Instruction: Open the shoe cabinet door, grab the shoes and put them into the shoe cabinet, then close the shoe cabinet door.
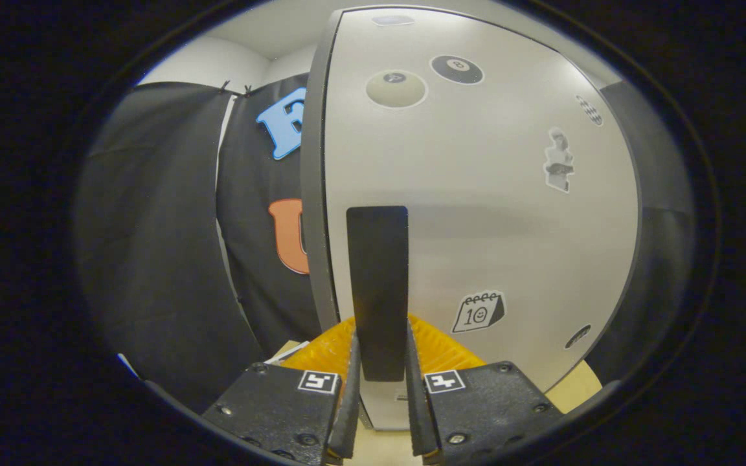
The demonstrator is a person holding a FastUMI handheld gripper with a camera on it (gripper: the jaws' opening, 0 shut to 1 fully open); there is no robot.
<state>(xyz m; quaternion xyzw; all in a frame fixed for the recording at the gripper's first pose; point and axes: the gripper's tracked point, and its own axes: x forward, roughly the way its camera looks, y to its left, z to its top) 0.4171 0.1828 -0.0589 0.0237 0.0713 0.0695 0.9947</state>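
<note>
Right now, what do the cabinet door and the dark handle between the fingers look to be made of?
The shoe cabinet door looks like smooth pale laminate or painted board, with a soft sheen and stickers stuck flat on it. The handle looks like matte black plastic or coated metal; hard to tell which. The hand-held gripper has its fingers closed on the handle's sides.
</note>
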